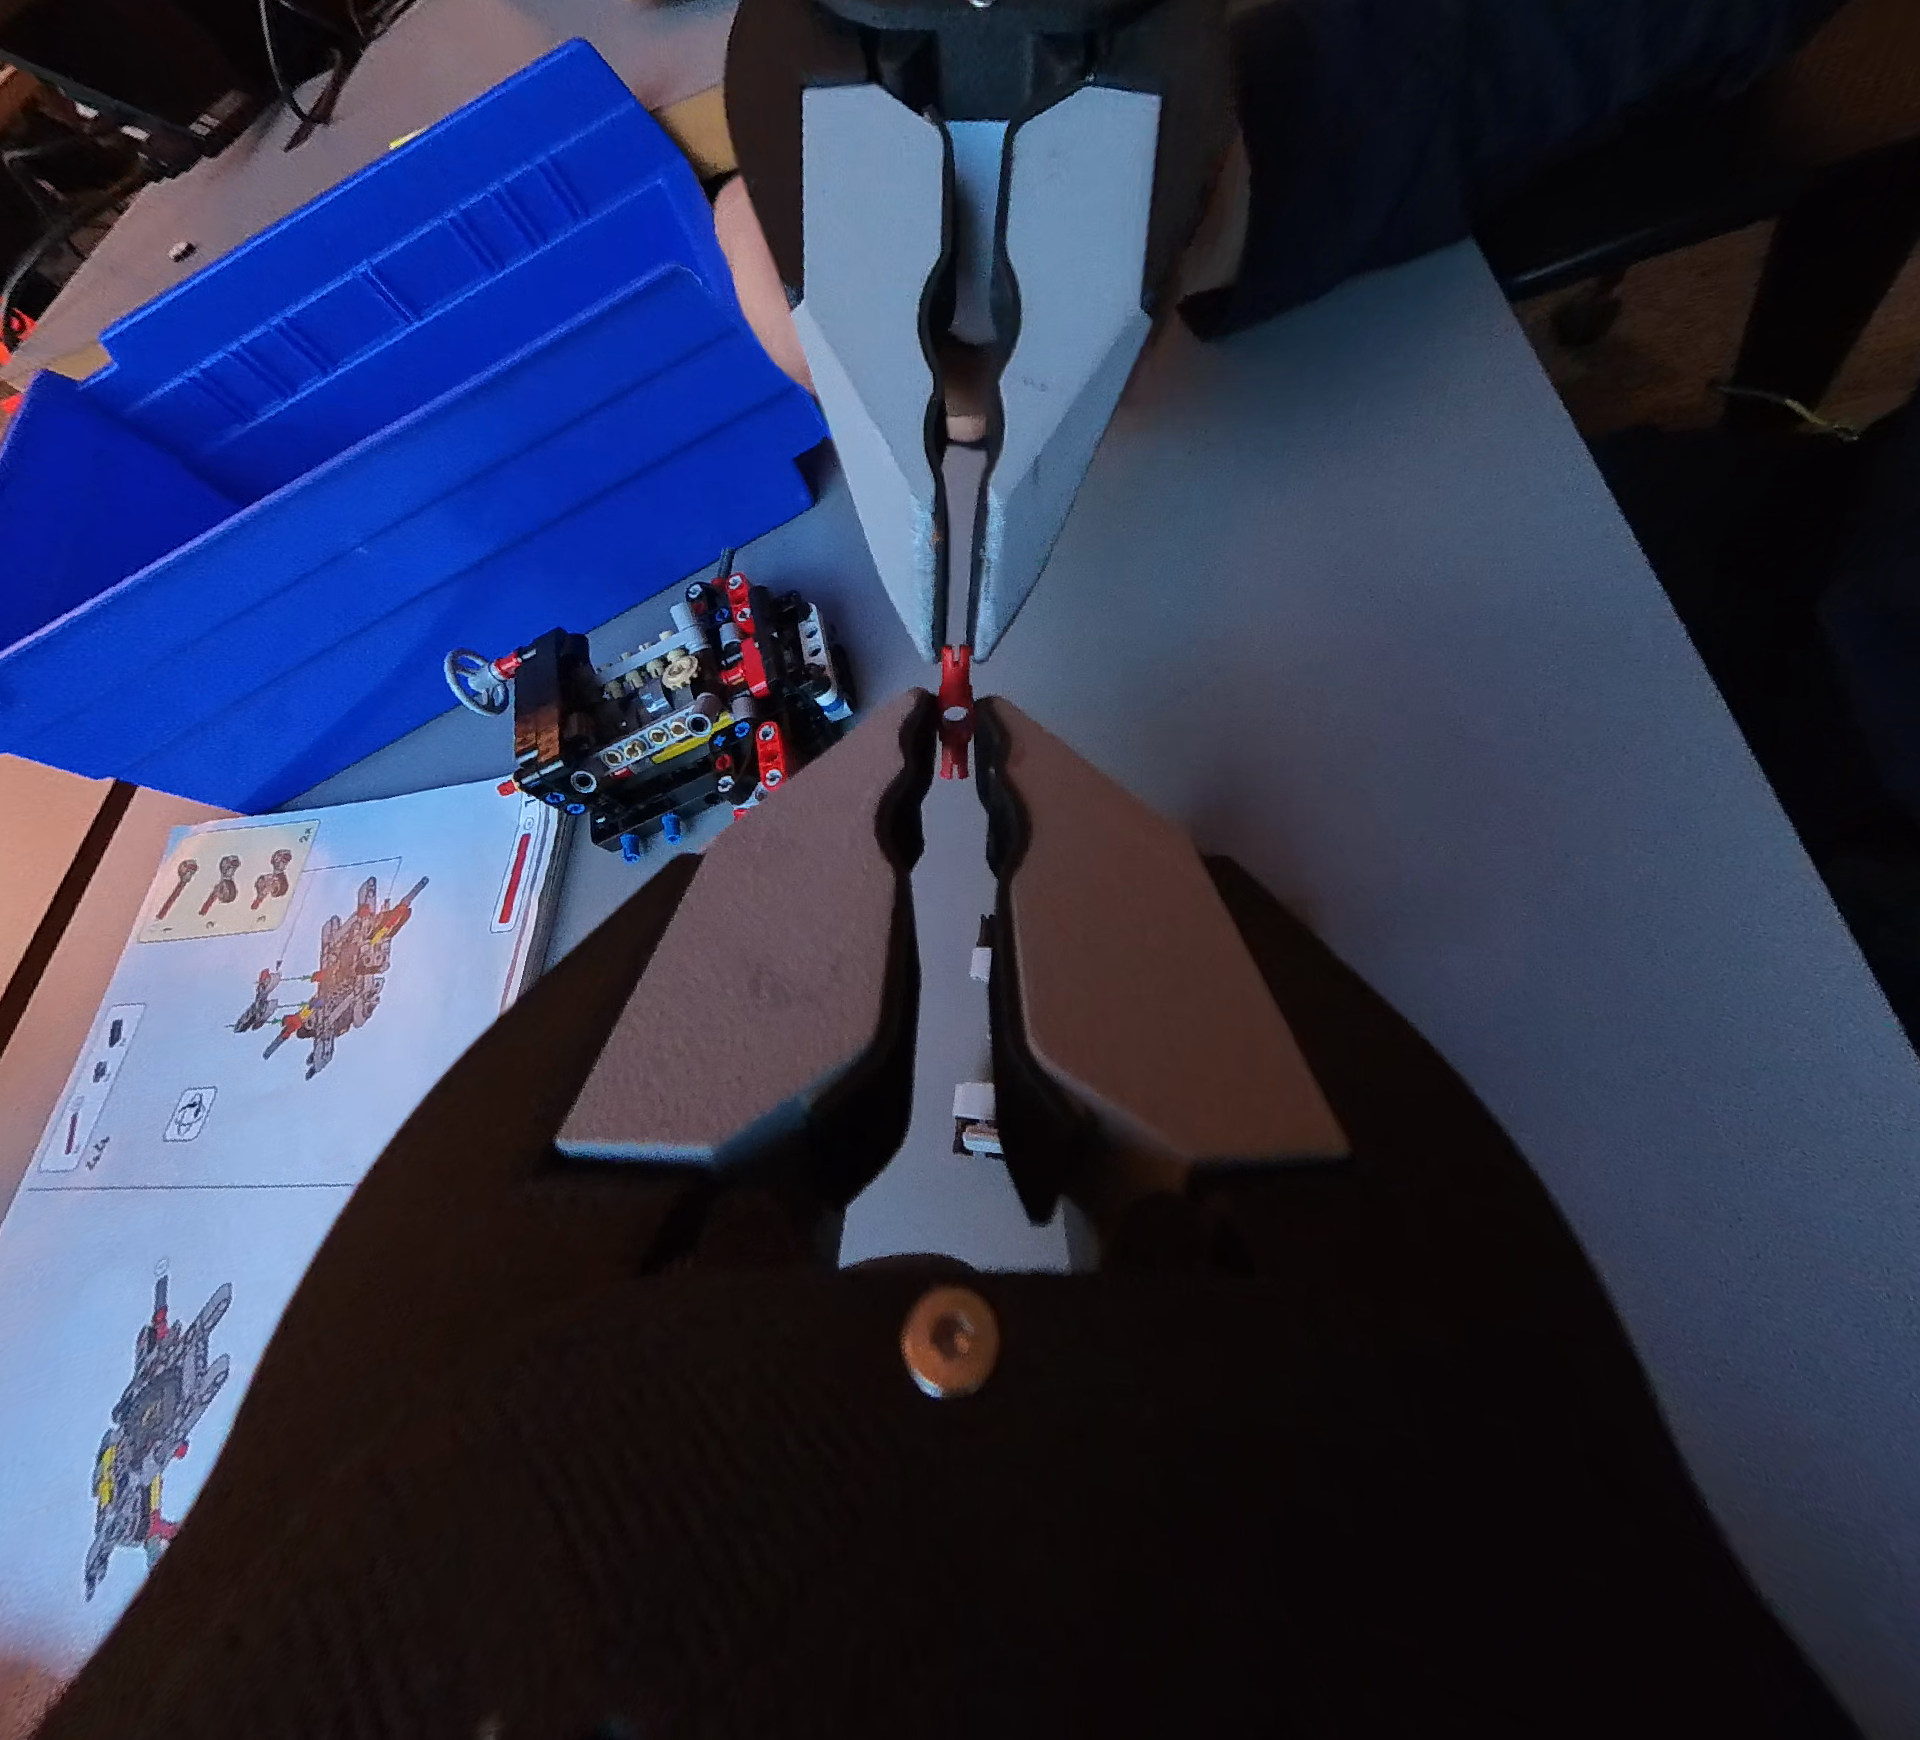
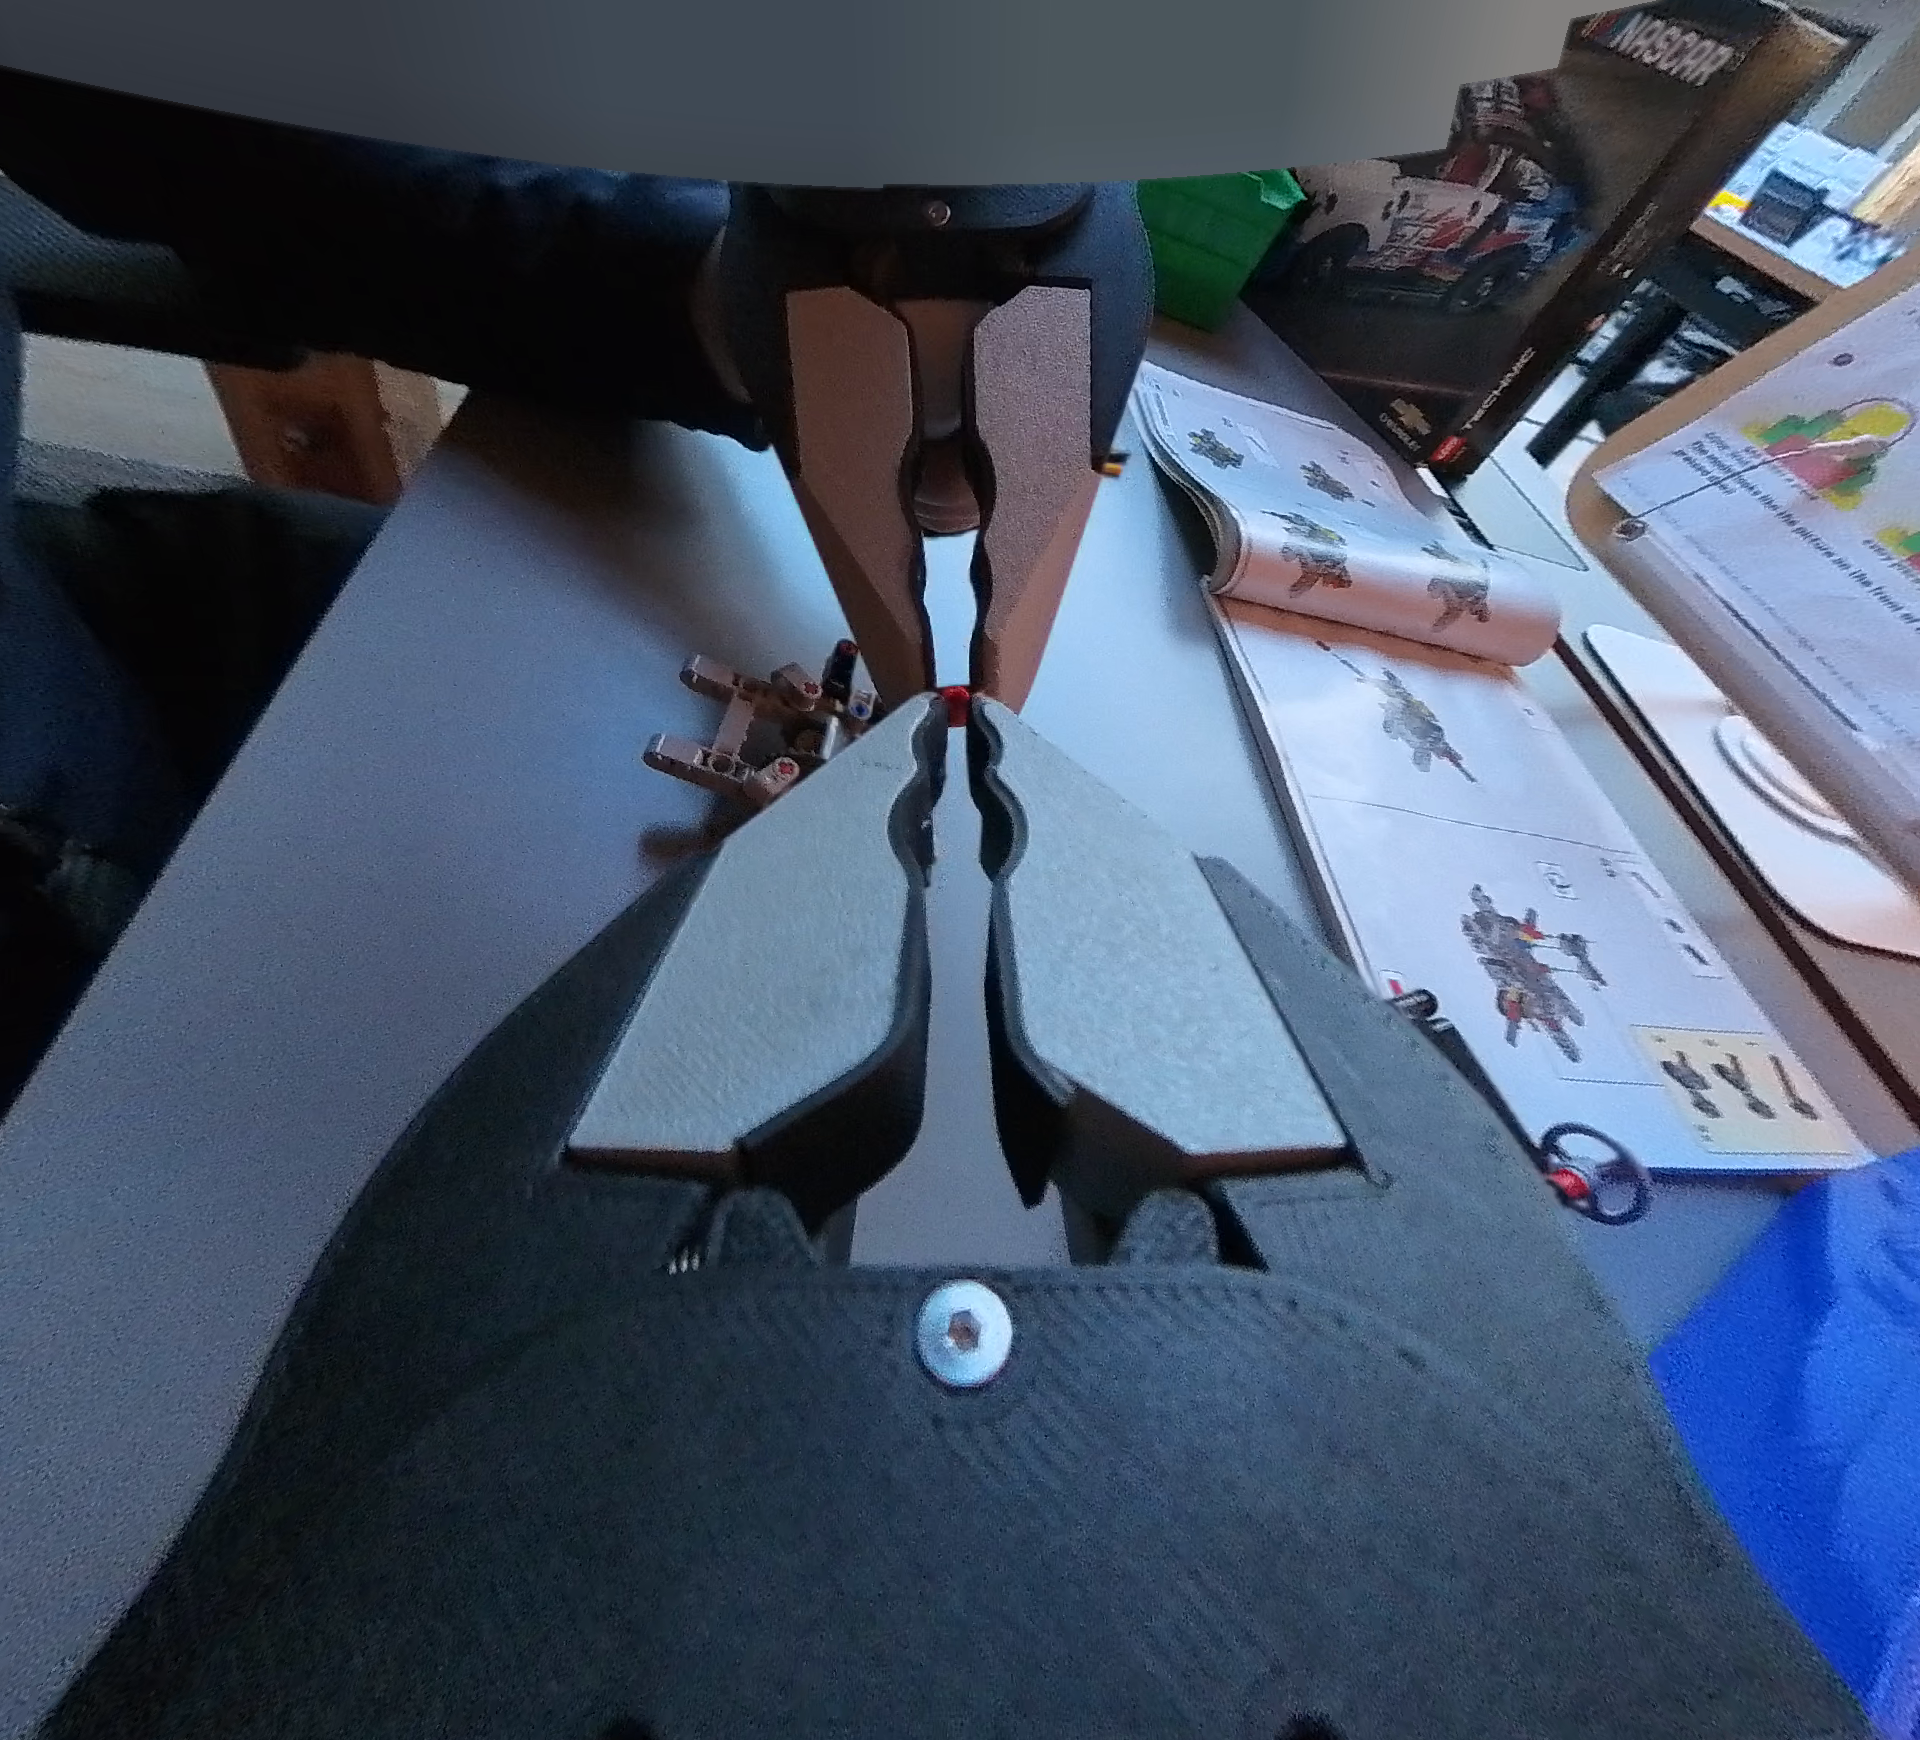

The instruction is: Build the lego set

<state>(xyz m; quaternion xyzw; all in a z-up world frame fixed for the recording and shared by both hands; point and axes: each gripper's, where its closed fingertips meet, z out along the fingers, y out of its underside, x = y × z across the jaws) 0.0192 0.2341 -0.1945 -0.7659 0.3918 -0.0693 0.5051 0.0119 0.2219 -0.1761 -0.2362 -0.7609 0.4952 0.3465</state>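
Bin: blue, well off to the left of the left fingers, lying on the grey table.
Booklet: open, left of the left gripper's body, pictures of a build on its pages.
Model: black, red and grey brick build, just left of the left fingertips, between bin and booklet, a small grey wheel on its far left end.
Left gripper: fingers nearly together, and there it is, pinching the near end of a red pin; both pads sit against it.
Red pin: up off the table, bridging the two grippers tip to tip.
Right gripper: comes in from the far side, nose to nose with the left one; its fingers are clenched on the pin's far end.
Right wrist view: red pin is a tiny dot right at the right gripper tips, the left gripper opposite.
Grey piece: small grey brick part, on the table just left of the right fingertips.
Booklet: out to the right of the right fingers.
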